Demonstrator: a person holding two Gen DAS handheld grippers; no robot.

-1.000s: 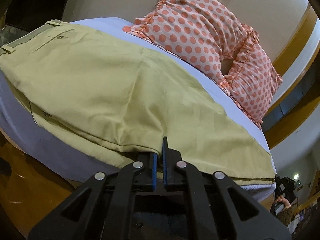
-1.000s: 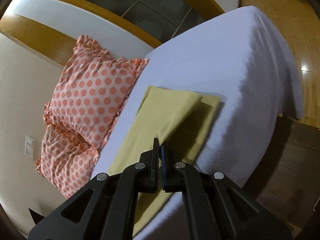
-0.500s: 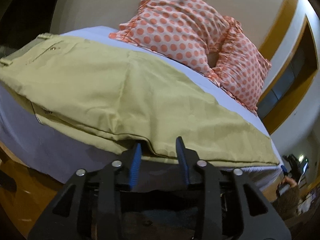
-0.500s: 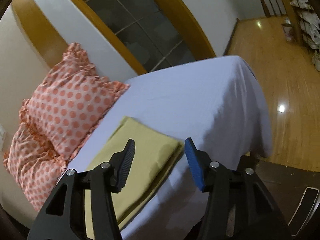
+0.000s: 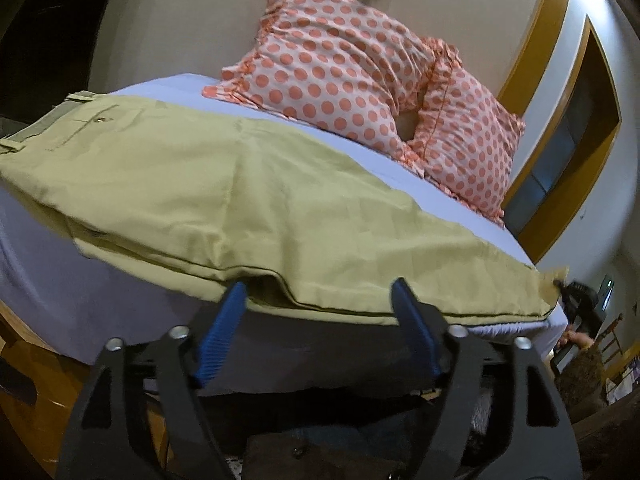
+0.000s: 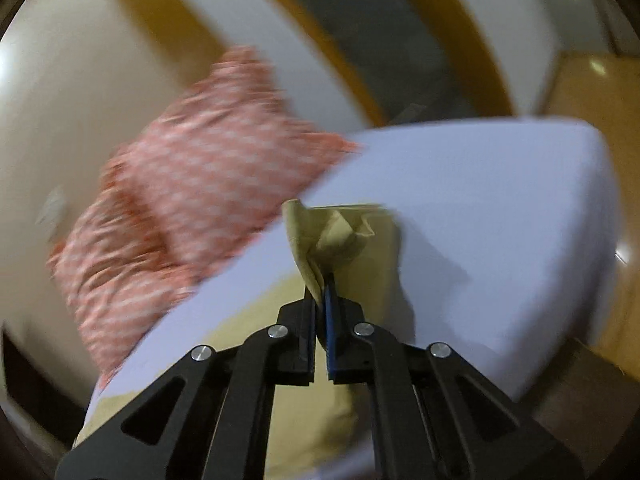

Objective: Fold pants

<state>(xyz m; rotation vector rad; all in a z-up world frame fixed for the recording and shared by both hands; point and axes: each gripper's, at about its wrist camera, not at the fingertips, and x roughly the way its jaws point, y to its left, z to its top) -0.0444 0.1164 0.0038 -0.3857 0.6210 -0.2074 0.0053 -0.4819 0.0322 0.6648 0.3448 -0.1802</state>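
Pants [image 5: 248, 200] of a yellowish khaki lie along the near edge of the bed [image 5: 60, 292], folded lengthwise so one leg rests on the other. In the left wrist view the waistband with its belt loops and a buttoned back pocket sits at the far left, and the legs run off to the right end of the mattress. The left gripper [image 5: 320, 300] hangs just below the near seam of the pants, its blue-padded fingers spread wide and holding nothing; the hem edge of the cloth passes just above the fingertips.

In the right wrist view the right gripper [image 6: 320, 284] has its fingers pressed together on the cuff end of the pants [image 6: 340, 236], and the pinched fabric stands up in a crumpled peak above the fingertips while the rest of the leg trails back toward the camera over the pale lilac sheet. This view is blurred.

Two pillows [image 5: 360, 68] with orange dots and ruffled edges lean against the wall at the far side of the bed. A wood floor [image 6: 580, 92] shows beyond the right corner of the mattress.
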